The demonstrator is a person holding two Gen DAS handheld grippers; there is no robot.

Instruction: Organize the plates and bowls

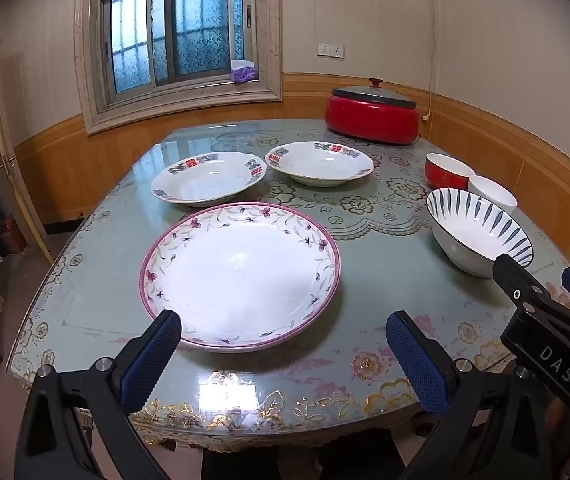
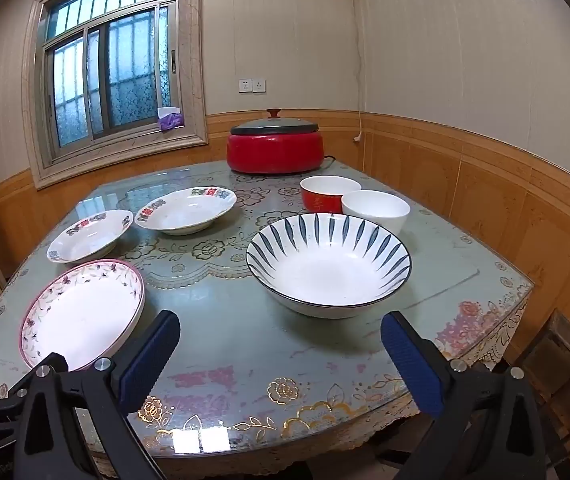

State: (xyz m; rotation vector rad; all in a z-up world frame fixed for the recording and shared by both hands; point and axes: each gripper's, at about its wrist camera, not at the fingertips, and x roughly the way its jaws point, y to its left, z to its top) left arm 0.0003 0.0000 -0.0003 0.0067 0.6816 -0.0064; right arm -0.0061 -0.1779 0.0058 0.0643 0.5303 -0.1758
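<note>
A pink-rimmed floral plate [image 1: 241, 276] [image 2: 81, 312] lies near the table's front left. Two white plates with red and blue marks lie behind it, one to the left [image 1: 209, 178] [image 2: 89, 236] and one to the right [image 1: 319, 163] [image 2: 185, 210]. A blue-striped bowl [image 1: 477, 232] [image 2: 327, 264] stands at the right, with a red bowl [image 1: 447, 170] [image 2: 327, 194] and a white bowl [image 1: 493, 194] [image 2: 375, 210] behind it. My left gripper [image 1: 285, 354] is open, just short of the floral plate. My right gripper [image 2: 281, 356] is open, short of the striped bowl.
A red electric pot [image 1: 371, 114] [image 2: 275, 146] with a grey lid stands at the table's back, its cord running to the wall. The glass-topped table [image 1: 365, 240] [image 2: 221, 320] has a rounded front edge. A wooden chair [image 2: 565, 368] is at the right.
</note>
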